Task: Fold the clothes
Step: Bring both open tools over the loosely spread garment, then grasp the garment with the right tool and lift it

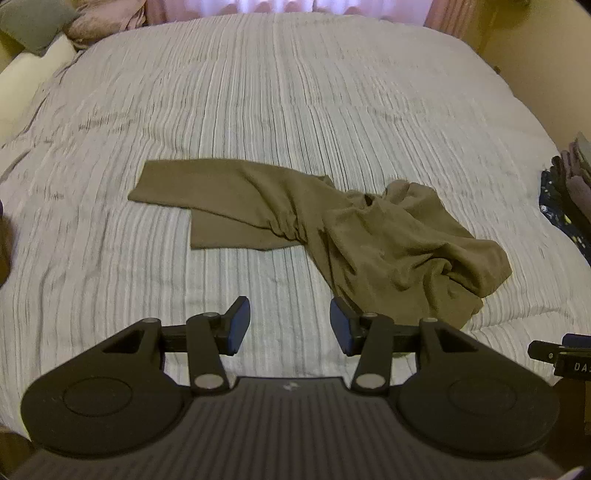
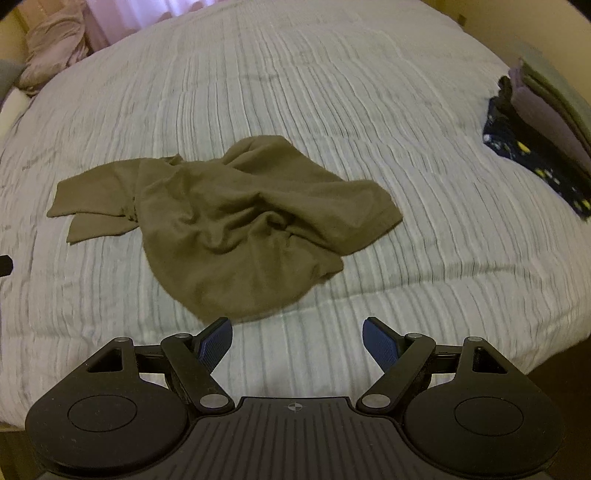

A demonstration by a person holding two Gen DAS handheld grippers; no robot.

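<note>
An olive-brown garment (image 1: 332,225) lies crumpled on the striped pale bedspread (image 1: 258,92). One part stretches flat to the left and the rest is bunched at the right. It also shows in the right wrist view (image 2: 229,218). My left gripper (image 1: 290,321) is open and empty, just in front of the garment's near edge. My right gripper (image 2: 297,338) is open and empty, close to the garment's near right edge. The tip of the right gripper shows at the right edge of the left wrist view (image 1: 557,354).
A stack of folded clothes (image 2: 535,125) sits at the bed's right edge, also seen in the left wrist view (image 1: 569,184). Pink bedding (image 2: 51,44) and pillows (image 1: 33,26) lie at the far left by the curtain. The bed's front edge (image 2: 535,354) drops off at the right.
</note>
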